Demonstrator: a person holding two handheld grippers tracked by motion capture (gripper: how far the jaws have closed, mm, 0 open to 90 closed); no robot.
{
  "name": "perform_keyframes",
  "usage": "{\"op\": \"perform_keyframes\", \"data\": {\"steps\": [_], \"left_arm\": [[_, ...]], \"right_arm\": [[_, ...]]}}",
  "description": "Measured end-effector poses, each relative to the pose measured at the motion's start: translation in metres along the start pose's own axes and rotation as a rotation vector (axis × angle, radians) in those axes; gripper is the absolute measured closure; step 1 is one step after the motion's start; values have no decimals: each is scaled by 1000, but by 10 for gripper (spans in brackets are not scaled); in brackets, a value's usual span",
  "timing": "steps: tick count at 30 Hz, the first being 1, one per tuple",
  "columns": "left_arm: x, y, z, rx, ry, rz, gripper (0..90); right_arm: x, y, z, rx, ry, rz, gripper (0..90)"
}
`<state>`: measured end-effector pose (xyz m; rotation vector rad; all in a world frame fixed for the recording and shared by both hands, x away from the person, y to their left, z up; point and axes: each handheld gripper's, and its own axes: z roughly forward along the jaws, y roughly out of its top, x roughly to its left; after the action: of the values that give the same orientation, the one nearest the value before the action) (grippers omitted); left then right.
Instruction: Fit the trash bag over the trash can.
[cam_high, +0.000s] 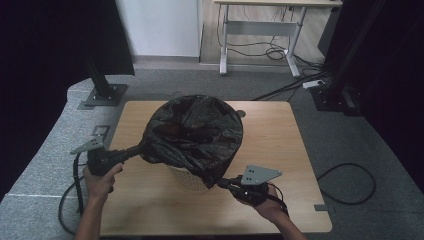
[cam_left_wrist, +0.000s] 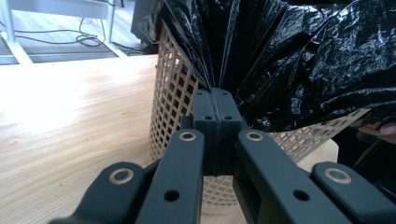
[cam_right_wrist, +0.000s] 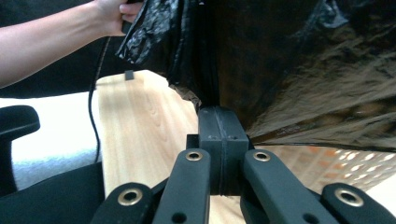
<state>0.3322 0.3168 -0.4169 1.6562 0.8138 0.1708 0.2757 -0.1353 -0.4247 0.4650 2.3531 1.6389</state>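
Both grippers clamp black bin bag (cam_high: 192, 132) rim: left gripper (cam_high: 140, 148), right gripper (cam_high: 221, 183). Step: stretching bag over lattice basket (cam_high: 187, 179) between them. Next, likely: pull rim down evenly around basket.

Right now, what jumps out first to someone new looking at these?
The black trash bag stretched wide over the cream lattice wastebasket mid-table. The left gripper pinches its left edge and the right gripper its near-right corner, both jaws shut on the plastic. Behind the wooden table, a white desk frame stands over tangled cables.
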Motion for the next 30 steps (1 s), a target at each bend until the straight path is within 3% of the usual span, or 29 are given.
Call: {"op": "perform_keyframes", "data": {"steps": [11, 12, 14, 17, 20, 22, 24, 28, 30], "left_arm": [[0, -8, -5, -25, -36, -13, 898], [0, -8, -5, -9, -14, -7, 898], [1, -11, -2, 12, -4, -10, 898], [1, -11, 0, 5, -3, -15, 898], [-1, -8, -1, -1, -4, -4, 898], [-3, -6, -2, -6, -7, 3, 898], [-5, -4, -3, -14, -11, 9, 898], [-9, -3, -2, -17, -17, 16, 898], [-10, -2, -2, -17, -18, 20, 897]], "right_arm": [[2, -21, 6, -16, 27, 63, 889], [2, -22, 8, 3, 28, 60, 889], [5, -29, 14, 78, -15, 16, 889], [1, -41, 19, 86, -14, 50, 888], [-2, -37, 9, 1, -36, 80, 857], [-2, -27, -2, -55, -59, 85, 731], [-1, -19, -11, -93, -75, 84, 667], [2, 0, -22, -152, -51, 85, 571], [5, 8, -22, -157, -36, 86, 542]]}}
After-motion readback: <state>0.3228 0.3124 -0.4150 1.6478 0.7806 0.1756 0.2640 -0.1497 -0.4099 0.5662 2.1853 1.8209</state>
